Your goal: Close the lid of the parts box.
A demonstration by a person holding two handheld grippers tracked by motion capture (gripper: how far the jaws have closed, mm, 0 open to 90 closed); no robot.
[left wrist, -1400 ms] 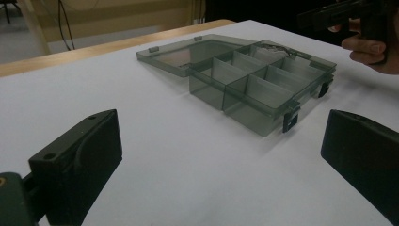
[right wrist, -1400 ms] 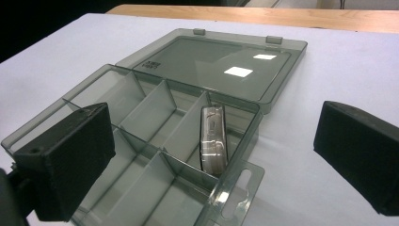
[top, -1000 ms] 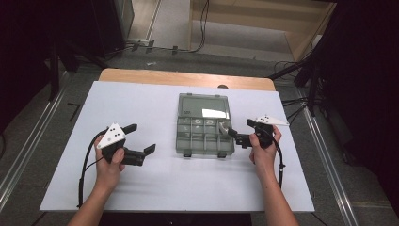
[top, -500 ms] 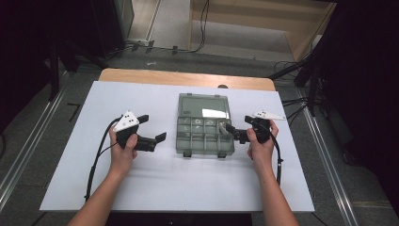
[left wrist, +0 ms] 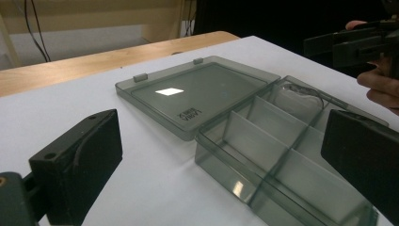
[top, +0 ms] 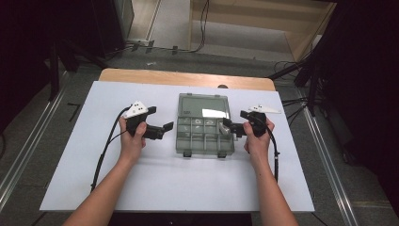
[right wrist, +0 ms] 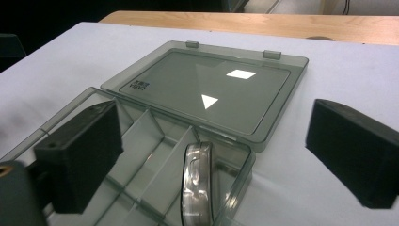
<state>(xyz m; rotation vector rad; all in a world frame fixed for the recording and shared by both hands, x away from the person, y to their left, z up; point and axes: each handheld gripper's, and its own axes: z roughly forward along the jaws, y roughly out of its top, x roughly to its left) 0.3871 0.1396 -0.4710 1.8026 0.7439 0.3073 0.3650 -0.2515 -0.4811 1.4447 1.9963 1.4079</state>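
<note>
Organizer box [top: 204, 128] lid open | round clear case [right wrist: 196, 186] inside | hand-held grippers flank it

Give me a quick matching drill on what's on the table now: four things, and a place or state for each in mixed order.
Things:
1. lid
2. clear ring
3. left tongs
4. right tongs

Places or states:
A. open, just left of the box
B. standing on edge in a corner compartment
C. folded back flat on the table
D. open, at the box's right edge

Pairs: 1-C, 2-B, 3-A, 4-D
</note>
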